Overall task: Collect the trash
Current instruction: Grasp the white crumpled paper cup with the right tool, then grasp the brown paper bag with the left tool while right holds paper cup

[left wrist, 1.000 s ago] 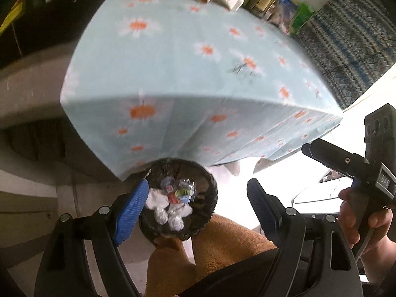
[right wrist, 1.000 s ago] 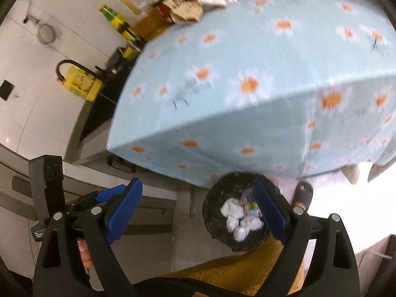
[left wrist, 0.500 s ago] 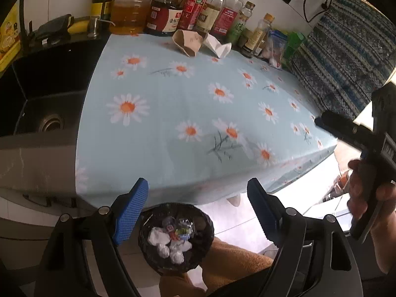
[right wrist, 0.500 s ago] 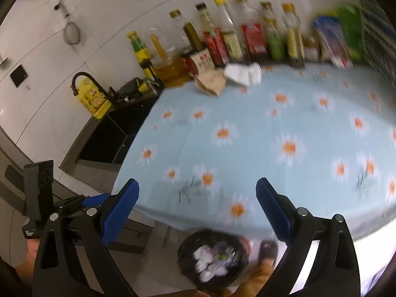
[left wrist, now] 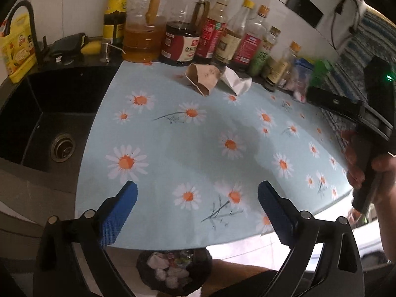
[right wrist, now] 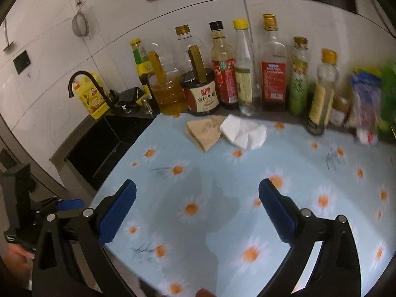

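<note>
Left gripper (left wrist: 197,198): jaws spread wide, nothing between the blue pads (left wrist: 118,212), hovering over the near edge of the counter. Right gripper (right wrist: 197,198): same, spread wide and empty, over the tablecloth (right wrist: 222,185).

Directly below the left gripper, on the floor under the counter edge: dark trash bin (left wrist: 151,282) with crumpled white tissue wads (left wrist: 158,263) and some colourful wrappers (left wrist: 180,261) inside. Lower part of the bin is cut off by the frame and the person's leg.

Counter is covered by a light-blue daisy-print cloth. To its left, black sink (left wrist: 44,123) with metal drain (left wrist: 63,147) and black tap (right wrist: 86,84); yellow detergent bottle (left wrist: 16,49) sits behind the sink.

Remaining trash on the counter, far side of the cloth, just in front of the bottle row: crumpled brown paper bag (left wrist: 203,79) (right wrist: 204,132) and crumpled white paper (left wrist: 236,81) (right wrist: 243,132), lying side by side and touching or nearly so. Both are well apart from either gripper.

Behind them, against the tiled wall: row of sauce and oil bottles (right wrist: 222,71), incl. big oil jug (left wrist: 144,32) and dark soy jug (right wrist: 201,84). Far right of the row: some packets (right wrist: 366,104), too blurred to identify.

In the left view the right gripper's body shows at the right edge, hand wrapped around its handle.
</note>
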Tool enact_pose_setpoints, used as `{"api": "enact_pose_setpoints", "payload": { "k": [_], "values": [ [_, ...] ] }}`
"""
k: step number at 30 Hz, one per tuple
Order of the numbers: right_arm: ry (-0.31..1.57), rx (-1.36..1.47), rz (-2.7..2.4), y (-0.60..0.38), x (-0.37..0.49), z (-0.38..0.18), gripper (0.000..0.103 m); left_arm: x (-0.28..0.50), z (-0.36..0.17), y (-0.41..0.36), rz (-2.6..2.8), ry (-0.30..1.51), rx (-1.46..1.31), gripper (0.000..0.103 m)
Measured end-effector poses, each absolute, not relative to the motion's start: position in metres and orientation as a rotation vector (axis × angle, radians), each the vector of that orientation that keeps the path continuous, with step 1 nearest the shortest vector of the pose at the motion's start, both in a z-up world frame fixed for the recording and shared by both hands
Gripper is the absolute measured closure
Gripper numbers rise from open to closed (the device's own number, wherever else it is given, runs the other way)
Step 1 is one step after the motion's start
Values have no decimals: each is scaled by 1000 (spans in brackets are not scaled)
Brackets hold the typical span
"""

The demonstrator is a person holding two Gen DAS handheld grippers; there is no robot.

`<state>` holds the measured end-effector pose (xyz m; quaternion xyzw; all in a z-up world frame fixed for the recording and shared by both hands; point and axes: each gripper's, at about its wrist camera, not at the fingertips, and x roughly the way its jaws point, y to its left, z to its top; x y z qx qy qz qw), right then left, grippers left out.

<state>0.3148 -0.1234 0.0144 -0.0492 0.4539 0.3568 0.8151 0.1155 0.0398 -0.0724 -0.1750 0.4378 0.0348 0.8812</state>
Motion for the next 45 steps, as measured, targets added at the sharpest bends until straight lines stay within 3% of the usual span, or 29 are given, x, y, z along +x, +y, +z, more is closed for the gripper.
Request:
{"api": "enact_pose_setpoints", "payload": {
  "k": [11,23,26,28,45],
  "values": [
    [1026,-298,853,-80,438,-69,5,150,-66,23,263,981,-347,7],
    [1088,-443,944,-54,473,-122,5,164,-65,13,379,995,-381,7],
    [1098,-442,963,-52,475,-126,7,171,-65,12,388,1002,-384,7],
    [1103,-450,962,-51,477,-128,16,175,-64,12,394,1003,-380,7],
    [1077,-295,1023,-113,450,-86,17,239,-51,-7,292,1004,-265,7]
  ]
}}
